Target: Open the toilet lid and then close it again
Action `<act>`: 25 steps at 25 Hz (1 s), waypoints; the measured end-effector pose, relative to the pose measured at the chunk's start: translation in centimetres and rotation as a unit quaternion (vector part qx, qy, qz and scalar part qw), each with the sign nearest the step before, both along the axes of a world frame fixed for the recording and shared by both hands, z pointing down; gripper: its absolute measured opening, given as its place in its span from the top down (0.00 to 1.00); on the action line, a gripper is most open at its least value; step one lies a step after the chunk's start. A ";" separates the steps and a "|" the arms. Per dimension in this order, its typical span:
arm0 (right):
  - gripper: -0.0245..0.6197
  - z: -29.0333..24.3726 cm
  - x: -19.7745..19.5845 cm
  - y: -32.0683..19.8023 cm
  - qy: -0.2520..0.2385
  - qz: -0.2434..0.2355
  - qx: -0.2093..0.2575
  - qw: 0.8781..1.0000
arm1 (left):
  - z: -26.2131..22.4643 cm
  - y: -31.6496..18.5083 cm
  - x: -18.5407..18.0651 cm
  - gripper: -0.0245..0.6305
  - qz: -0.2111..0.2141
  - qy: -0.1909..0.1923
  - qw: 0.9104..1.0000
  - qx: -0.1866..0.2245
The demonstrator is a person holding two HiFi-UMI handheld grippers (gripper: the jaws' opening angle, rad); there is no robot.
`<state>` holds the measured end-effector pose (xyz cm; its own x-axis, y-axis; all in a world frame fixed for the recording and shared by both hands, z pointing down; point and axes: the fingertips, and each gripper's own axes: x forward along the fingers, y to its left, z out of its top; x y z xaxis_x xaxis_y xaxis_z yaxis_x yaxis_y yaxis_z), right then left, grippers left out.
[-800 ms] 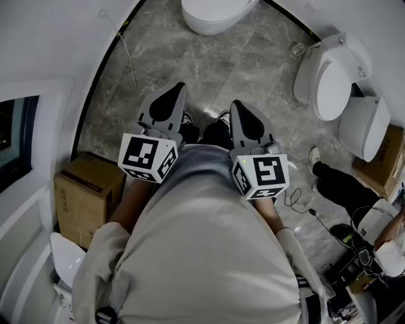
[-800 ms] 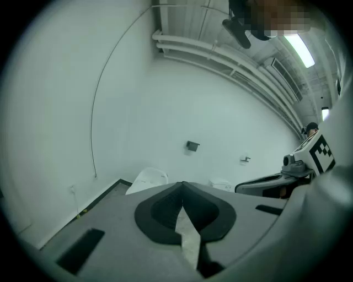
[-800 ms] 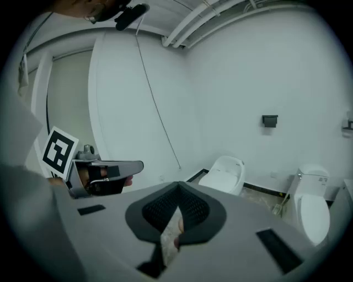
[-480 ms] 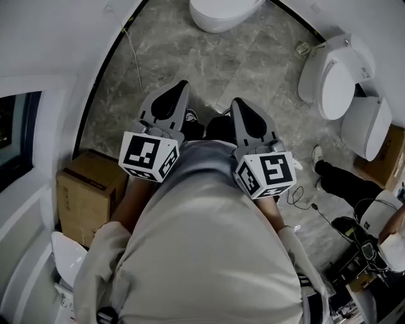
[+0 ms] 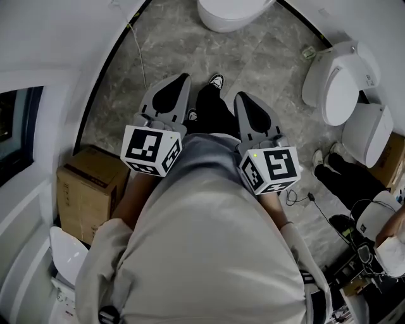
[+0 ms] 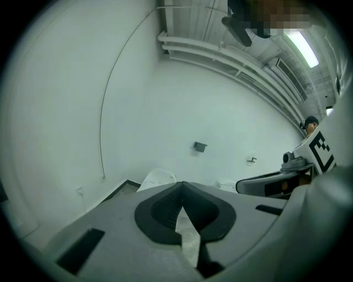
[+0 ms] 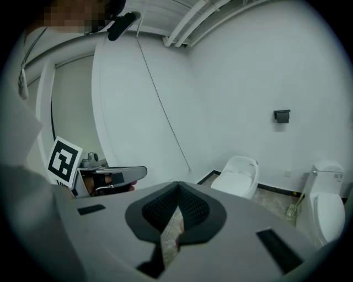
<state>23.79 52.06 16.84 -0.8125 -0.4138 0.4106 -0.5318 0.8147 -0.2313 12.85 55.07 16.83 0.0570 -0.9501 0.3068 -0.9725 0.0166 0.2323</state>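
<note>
So both grippers are held out in front of the person's body, side by side and a bit apart, angled slightly down toward the floor (image 5: 266, 57). The left gripper (image 5: 181, 82) is fully closed, tips meeting with nothing between them. Same deal with the right gripper (image 5: 242, 101): jaws together, nothing held.

The toilet (image 5: 231, 12) sits straight ahead against the curved white wall, well apart from both grippers, and neither one touches it. From the right gripper view its lid (image 7: 239, 165) looks to be down.

Two more toilets (image 5: 342, 82) stand off to the right by the wall, and a cardboard box (image 5: 88, 190) sits on the floor at the left. Another person's legs (image 5: 348, 180) show at the right edge.
</note>
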 end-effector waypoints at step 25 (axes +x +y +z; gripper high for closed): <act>0.95 3.3 -10.9 -21.3 0.005 -0.046 -0.053 0.997 | 1.4 -21.5 -9.0 0.95 -0.013 0.013 0.999 -0.037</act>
